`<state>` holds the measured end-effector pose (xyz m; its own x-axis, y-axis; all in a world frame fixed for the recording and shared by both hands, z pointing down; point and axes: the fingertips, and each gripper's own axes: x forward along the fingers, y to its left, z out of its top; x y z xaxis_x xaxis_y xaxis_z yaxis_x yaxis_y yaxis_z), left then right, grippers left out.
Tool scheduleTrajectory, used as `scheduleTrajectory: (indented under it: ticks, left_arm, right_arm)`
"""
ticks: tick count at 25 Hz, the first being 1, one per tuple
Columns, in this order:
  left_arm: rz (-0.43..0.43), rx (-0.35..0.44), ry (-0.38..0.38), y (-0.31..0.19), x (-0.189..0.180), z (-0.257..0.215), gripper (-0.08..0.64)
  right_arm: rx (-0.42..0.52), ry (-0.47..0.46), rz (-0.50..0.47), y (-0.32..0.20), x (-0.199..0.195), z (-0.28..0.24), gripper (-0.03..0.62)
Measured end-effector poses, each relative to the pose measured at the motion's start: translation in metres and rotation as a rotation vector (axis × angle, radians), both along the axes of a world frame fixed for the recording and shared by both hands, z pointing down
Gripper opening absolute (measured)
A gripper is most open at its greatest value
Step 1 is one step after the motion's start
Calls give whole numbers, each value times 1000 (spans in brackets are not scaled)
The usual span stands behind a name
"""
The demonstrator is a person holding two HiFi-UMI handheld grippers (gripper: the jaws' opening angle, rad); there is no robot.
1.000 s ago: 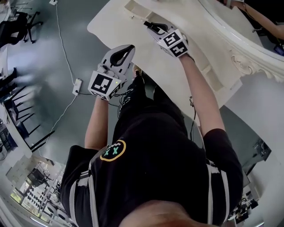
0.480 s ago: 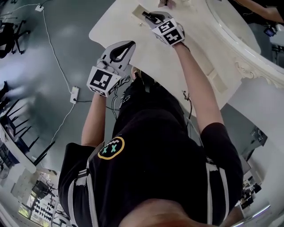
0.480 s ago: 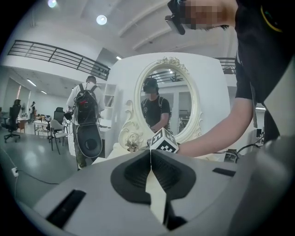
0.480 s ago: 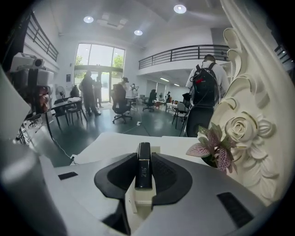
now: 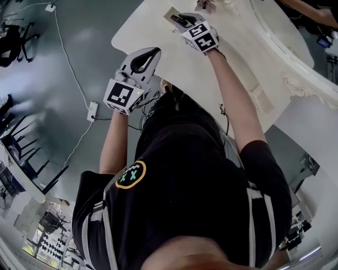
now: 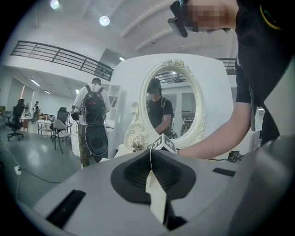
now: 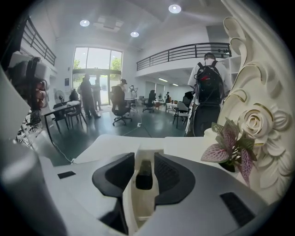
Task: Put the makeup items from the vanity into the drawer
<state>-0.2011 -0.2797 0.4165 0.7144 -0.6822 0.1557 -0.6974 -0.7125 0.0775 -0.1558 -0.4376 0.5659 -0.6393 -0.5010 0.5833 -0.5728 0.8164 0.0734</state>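
Note:
My right gripper [image 5: 175, 19] reaches over the cream vanity top [image 5: 153, 37] and hangs above a narrow open drawer [image 5: 170, 11] near its far edge. In the right gripper view a small dark makeup item [image 7: 144, 179] lies in the drawer [image 7: 140, 203] between the jaws of the right gripper [image 7: 144, 162]. The jaws are opening, and thin gaps show on both sides of the item. My left gripper [image 5: 152, 52] hovers by the vanity's near edge, away from the drawer. Its pads meet in the left gripper view [image 6: 150, 160] with nothing between them.
An oval mirror [image 6: 173, 103] in a carved frame stands behind the vanity. A pink-leaved plant [image 7: 233, 147] sits right of the drawer. A power strip and cable [image 5: 92, 108] lie on the floor at left. A person with a backpack [image 6: 94, 120] stands nearby.
My right gripper has moved farther out over the vanity to the drawer and now holds still there. The left gripper has barely shifted.

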Motion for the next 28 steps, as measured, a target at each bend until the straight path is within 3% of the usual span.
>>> scheduleTrajectory:
  ticks: [2, 4, 9, 15, 19, 22, 23, 28]
  left_arm:
    - [2, 4, 7, 0, -1, -1, 25]
    - [8, 4, 6, -2, 0, -2, 25]
    - [25, 11, 1, -9, 2, -2, 25]
    - [62, 45, -3, -22, 17, -14, 25]
    - [94, 77, -1, -31, 33, -28, 25]
    - [123, 101, 5, -34, 47, -40, 25]
    - [134, 108, 8, -35, 53, -44, 25]
    - [189, 130, 13, -30, 75, -55, 25]
  right_arm:
    - [-10, 16, -15, 5, -2, 4, 207]
    - [-4, 31, -18, 9, 1, 6, 235]
    - [33, -7, 19, 20, 16, -16, 250]
    - [148, -114, 55, 43, 40, -90, 249]
    - [269, -208, 50, 71, 52, -155, 184]
    - [380, -288, 53, 97, 63, -202, 40]
    - [416, -324, 57, 105, 66, -216, 21]
    - [422, -428, 134, 141, 79, -239, 21]
